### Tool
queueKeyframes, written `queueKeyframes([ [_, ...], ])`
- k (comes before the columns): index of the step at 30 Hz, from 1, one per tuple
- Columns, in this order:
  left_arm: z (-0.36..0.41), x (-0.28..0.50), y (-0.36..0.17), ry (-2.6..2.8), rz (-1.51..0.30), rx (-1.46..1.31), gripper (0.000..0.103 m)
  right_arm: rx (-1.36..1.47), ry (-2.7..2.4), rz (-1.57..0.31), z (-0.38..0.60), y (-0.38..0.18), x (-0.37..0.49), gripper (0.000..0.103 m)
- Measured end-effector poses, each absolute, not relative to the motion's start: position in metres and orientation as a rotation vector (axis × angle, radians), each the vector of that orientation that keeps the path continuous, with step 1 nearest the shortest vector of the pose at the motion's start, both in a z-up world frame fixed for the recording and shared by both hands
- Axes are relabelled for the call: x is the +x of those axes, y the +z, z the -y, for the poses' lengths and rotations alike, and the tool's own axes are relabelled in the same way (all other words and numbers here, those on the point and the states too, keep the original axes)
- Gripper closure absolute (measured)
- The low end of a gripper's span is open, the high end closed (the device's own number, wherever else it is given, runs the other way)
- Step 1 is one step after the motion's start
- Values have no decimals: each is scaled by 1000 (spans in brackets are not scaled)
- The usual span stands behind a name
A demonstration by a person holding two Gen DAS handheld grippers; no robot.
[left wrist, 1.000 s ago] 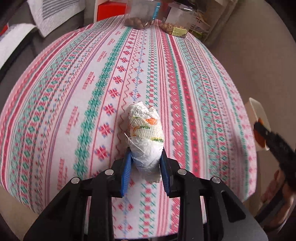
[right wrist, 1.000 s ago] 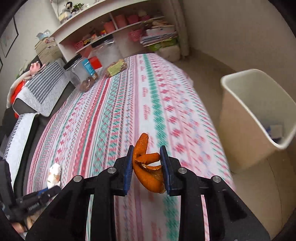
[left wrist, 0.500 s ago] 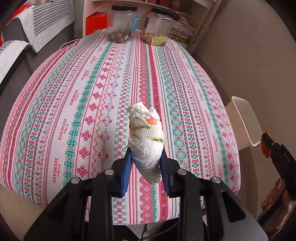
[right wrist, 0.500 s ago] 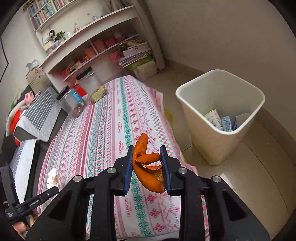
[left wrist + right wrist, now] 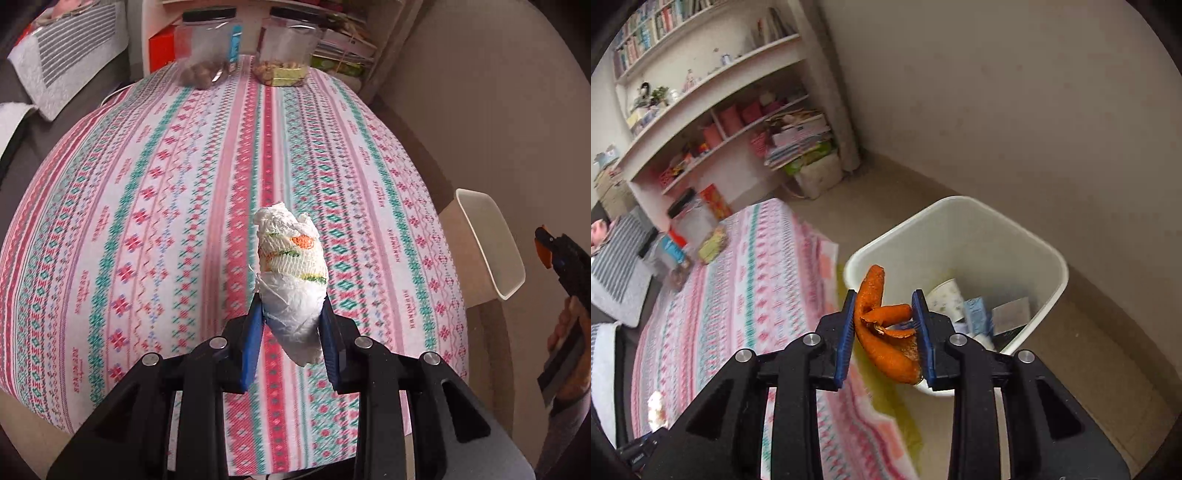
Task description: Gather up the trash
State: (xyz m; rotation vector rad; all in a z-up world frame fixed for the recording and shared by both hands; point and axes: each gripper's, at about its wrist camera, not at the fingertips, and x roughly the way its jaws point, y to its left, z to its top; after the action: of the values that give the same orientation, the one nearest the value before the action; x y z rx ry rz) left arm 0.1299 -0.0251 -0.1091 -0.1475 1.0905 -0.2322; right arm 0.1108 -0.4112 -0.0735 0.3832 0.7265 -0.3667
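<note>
My left gripper point(image 5: 291, 336) is shut on a crumpled white paper towel with orange and green print point(image 5: 291, 273), held above the patterned tablecloth point(image 5: 166, 206). My right gripper point(image 5: 886, 328) is shut on a curled orange peel point(image 5: 882, 325) and hangs over the near rim of the cream waste bin point(image 5: 1027, 251). The bin holds a paper cup, a small blue carton and other packaging. In the left wrist view the bin point(image 5: 487, 240) stands off the table's right edge, with the right gripper point(image 5: 554, 251) beside it. The paper towel shows faintly in the right wrist view point(image 5: 656, 406).
Two clear plastic jars point(image 5: 207, 48) point(image 5: 288, 48) with snacks stand at the table's far end. White shelves point(image 5: 713, 110) with boxes and books line the far wall. A grey striped cushion point(image 5: 70, 74) lies left of the table. Beige floor surrounds the bin.
My right gripper has carried the orange peel off the table towards the bin and now hangs over its rim. My left gripper has risen slightly with the paper towel in it.
</note>
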Motion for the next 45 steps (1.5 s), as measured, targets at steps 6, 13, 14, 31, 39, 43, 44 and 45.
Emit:
queueKeyframes([
  [6,83,148,-94,-295,-1059,-87,74,409,-469,-693,458,-76,87,28],
  [13,173,163,-78,-414,-1025,9,74,413,-591,-654,477,-91,17,15],
  [14,191,163,-75,-440,-1019,29,74,425,-603,-654,478,-95,6,14],
  [31,361,166,-18,-627,-896,150,31,503,-734,-606,487,-90,-87,7],
  [39,253,92,15,-471,-672,181,17,473,-644,-558,433,-58,-82,7],
  [43,185,37,39,-362,-457,152,7,450,-537,-577,394,-52,-73,7],
  [44,169,29,43,-343,-451,144,7,450,-515,-585,386,-51,-70,7],
  [45,159,26,44,-321,-456,140,7,449,-493,-595,378,-50,-68,7],
])
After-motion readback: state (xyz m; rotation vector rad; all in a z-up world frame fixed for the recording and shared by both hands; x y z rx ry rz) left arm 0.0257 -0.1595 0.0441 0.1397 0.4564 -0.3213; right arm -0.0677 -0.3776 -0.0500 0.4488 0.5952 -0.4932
